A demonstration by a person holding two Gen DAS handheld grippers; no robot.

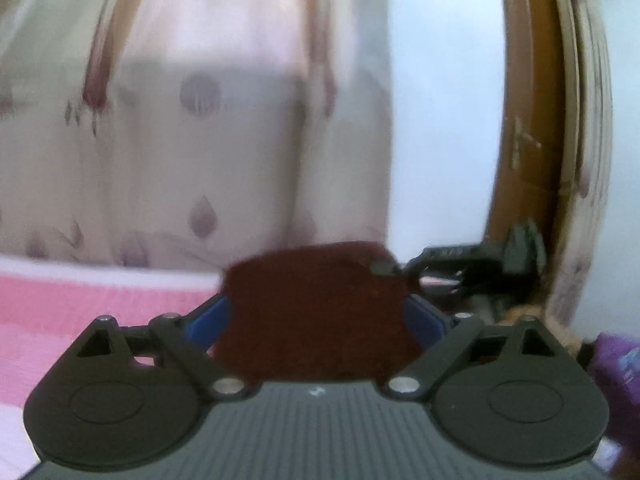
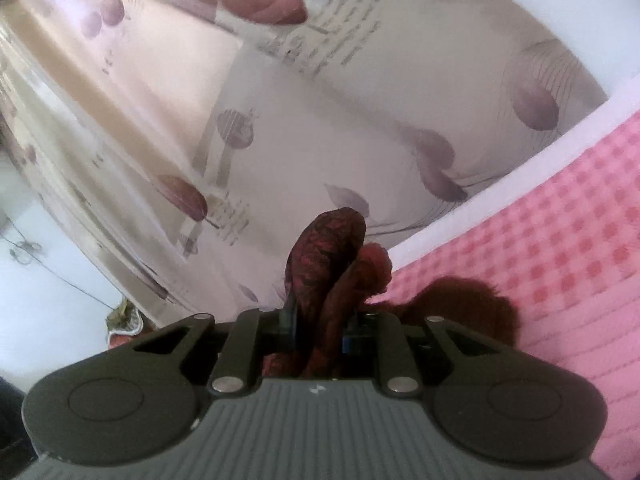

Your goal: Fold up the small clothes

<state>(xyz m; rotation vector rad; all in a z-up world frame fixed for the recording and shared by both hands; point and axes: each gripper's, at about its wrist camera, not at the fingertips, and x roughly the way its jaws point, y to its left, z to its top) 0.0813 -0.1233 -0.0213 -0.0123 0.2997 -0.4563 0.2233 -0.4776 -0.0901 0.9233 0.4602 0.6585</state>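
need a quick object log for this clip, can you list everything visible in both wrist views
dark red garment: one, dark red with a black pattern, bunched between the right gripper's fingers, part trailing on the bedsheet
bedsheet: one, pink checked, under both grippers
curtain: one, cream with purple leaf print, behind the bed
door frame: one, brown, right side of the left wrist view
purple item: one, too blurred to identify, right edge of the left wrist view
left gripper: one, black with blue pads, jaws wide, garment between them
right gripper: one, black, closed on the garment
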